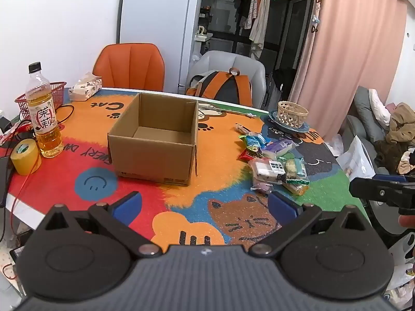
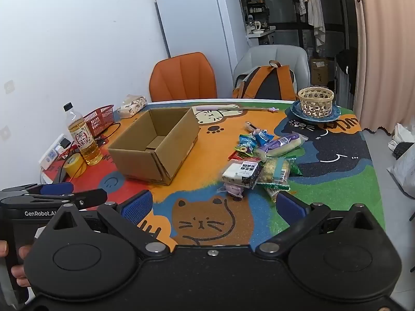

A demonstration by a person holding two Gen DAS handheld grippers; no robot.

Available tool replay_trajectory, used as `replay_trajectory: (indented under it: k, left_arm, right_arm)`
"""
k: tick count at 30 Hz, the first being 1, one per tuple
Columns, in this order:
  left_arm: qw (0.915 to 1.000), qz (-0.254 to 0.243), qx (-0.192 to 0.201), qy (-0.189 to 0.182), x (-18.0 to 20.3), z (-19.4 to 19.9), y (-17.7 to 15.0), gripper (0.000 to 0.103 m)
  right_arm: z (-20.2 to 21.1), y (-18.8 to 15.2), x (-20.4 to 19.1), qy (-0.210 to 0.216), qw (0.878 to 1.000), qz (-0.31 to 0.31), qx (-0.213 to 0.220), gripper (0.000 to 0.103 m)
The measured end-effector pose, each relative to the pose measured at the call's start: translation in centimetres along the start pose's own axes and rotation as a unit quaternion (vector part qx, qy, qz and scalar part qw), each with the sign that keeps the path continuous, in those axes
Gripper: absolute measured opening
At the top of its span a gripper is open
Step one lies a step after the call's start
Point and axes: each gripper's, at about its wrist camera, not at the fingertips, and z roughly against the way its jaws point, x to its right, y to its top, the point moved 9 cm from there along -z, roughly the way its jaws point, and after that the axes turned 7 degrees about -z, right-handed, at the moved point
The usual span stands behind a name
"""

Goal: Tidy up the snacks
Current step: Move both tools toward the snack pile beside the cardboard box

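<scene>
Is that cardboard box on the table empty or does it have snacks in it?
Empty: the cardboard box shows only bare floor.

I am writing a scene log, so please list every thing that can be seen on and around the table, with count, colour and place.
cardboard box: one, brown, open, table centre
snack packets: a pile, mixed colours, right of box
tea bottle: one, amber, left side
tape roll: one, yellow, beside bottle
plastic basket: one, red, behind bottle
tissue pack: one, patterned, far left
woven basket: one, tan, on blue plate
chairs: two, orange and grey, behind table
backpack: one, orange, on grey chair
left gripper: open
right gripper: open
</scene>
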Motion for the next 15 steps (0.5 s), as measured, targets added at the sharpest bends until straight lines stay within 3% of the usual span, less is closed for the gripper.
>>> replay_trajectory:
  k: [15]
  left_arm:
    - [0.9999, 0.003, 0.001, -0.013, 0.69, -0.69, 0.15, 0.103]
  right_arm:
    - [-0.49, 0.19, 0.28, 0.004, 1.000, -0.011, -0.001, 0.103]
